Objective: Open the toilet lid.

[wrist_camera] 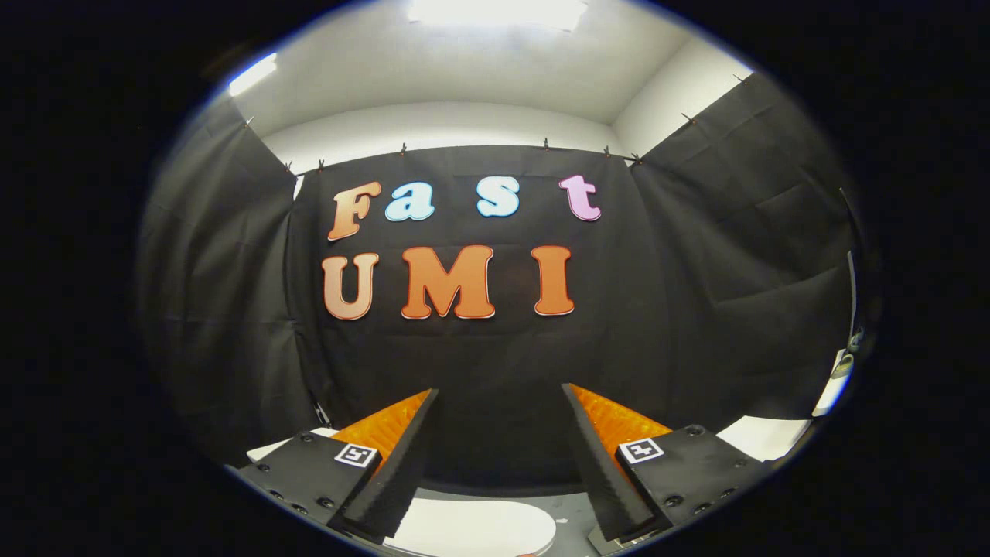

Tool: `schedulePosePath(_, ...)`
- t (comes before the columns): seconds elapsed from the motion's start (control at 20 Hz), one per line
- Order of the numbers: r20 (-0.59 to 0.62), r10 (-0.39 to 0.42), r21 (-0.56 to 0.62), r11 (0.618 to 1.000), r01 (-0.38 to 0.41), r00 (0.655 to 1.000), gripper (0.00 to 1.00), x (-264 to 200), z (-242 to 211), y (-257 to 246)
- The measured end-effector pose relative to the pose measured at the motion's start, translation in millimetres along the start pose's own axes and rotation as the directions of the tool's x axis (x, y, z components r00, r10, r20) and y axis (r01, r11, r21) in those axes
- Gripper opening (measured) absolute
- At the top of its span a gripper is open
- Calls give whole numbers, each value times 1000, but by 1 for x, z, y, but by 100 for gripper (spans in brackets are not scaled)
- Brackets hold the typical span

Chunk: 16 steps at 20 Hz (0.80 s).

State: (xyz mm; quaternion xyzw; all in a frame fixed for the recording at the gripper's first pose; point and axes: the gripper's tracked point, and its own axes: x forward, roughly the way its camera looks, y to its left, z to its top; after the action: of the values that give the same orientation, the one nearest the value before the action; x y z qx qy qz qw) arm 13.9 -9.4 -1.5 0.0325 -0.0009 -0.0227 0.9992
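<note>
Gripper (500,398) spread wide, gripping nothing, above white toilet lid (472,527) showing between its fingers.

Booth backdrop and ceiling

Black cloth wall (495,348) hangs clipped along its top edge, white wall (433,128) above it, a bright ceiling light (495,11) overhead.

Your light comes from above: a ceiling panel (496,11) burns out to pure white glare, and a second light (252,74) glows off to one side. The white ceiling and upper walls read bright, while the black cloth wall (696,255) soaks up light and stays dim, its folds barely showing. You get strong fisheye bending, with straight seams curving toward the rim and a faint blue fringe there. Focus is sharp mid-frame; the open gripper (500,456) fingers are crisp, shaded on their inner faces.
</note>
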Motion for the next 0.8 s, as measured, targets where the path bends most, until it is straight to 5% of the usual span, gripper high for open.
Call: schedulePosePath(0.8, -37, 11, -9, 1000, -11, 999, 98, -1, -26, -5)
